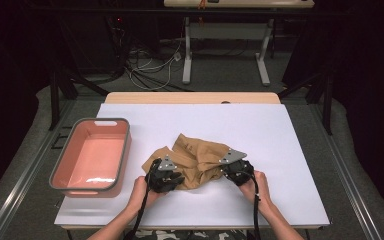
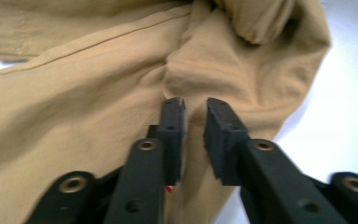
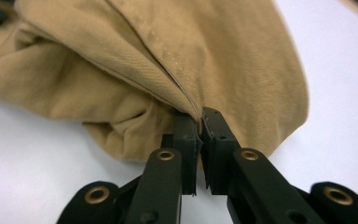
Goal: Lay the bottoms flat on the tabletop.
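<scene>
Here, a crumpled tan cloth lies on the white table near its front edge, with the person's two hands at its near side and a salmon-pink tub standing well apart at the table's left. The left gripper sits at the cloth's near-left part, its jaws drawn in around a raised ridge of fabric with a narrow gap between them, the pads pressing that fold from both sides. The right gripper is at the cloth's near-right edge, its jaws nearly together and pinching a stitched seam of the cloth.
</scene>
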The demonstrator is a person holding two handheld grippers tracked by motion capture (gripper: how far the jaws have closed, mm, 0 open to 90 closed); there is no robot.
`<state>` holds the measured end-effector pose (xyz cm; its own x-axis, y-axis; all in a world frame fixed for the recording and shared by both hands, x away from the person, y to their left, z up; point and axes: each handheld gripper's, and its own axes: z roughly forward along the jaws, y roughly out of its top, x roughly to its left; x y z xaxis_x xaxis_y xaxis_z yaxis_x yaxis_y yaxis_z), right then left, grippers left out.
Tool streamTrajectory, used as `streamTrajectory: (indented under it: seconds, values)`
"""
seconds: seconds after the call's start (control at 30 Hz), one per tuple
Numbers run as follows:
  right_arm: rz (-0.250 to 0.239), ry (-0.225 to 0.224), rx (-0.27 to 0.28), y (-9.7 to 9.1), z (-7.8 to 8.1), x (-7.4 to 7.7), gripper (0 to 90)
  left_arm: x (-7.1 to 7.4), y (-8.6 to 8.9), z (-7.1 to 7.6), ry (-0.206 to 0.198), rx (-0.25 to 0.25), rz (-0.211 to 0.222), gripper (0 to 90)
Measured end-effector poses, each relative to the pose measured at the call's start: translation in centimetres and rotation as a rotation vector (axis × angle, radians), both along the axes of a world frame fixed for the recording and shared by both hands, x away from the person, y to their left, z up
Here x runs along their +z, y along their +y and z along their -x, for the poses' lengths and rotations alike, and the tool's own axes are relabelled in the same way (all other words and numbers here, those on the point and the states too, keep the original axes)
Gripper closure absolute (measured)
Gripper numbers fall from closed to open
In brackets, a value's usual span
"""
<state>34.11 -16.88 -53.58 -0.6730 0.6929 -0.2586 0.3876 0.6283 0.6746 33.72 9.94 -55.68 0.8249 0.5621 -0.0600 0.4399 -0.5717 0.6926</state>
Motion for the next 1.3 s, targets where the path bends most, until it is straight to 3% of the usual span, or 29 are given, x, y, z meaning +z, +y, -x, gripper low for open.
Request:
streamTrajectory:
  seconds: [0.2, 0.33, 0.47, 0.57, 0.67, 0.87, 1.07, 1.2, 1.3]
  values:
    - [-0.034, -0.041, -0.049, -0.4, -1.1, 0.3, 86.0, -0.1, -0.4, 0.3, 0.033, -0.025, 0.053, 85.4]
    - [-0.039, 0.017, -0.059, -0.7, -1.5, -0.3, 79.1, 0.0, -1.1, 0.6, 0.003, -0.037, 0.031, 81.1]
    - [-0.04, 0.011, -0.055, -0.6, -1.0, 0.0, 61.8, 0.5, -0.5, 0.4, -0.019, -0.019, 0.016, 62.9]
    - [-0.077, 0.033, -0.047, -1.0, -0.4, 0.3, 52.9, 0.9, 0.2, 0.1, -0.041, 0.031, 0.014, 45.1]
    - [-0.112, 0.065, -0.043, -1.0, 0.2, 0.5, 43.4, 1.3, 0.9, -0.2, -0.07, 0.072, 0.001, 35.8]
    - [-0.146, 0.094, -0.005, 0.5, 1.3, 0.8, 30.5, 1.3, 2.0, -1.0, -0.098, 0.135, -0.006, 30.7]
    - [-0.15, 0.104, 0.041, 2.3, 1.8, 0.7, 20.7, 1.1, 1.8, -1.5, -0.146, 0.155, -0.07, 30.4]
    - [-0.146, 0.112, 0.05, 3.1, 1.9, 0.4, 20.0, 0.7, 1.5, -2.2, -0.142, 0.159, -0.088, 32.8]
    - [-0.119, 0.103, 0.047, 3.6, 2.0, 0.0, 25.3, 0.3, 1.3, -2.6, -0.138, 0.159, -0.1, 36.0]
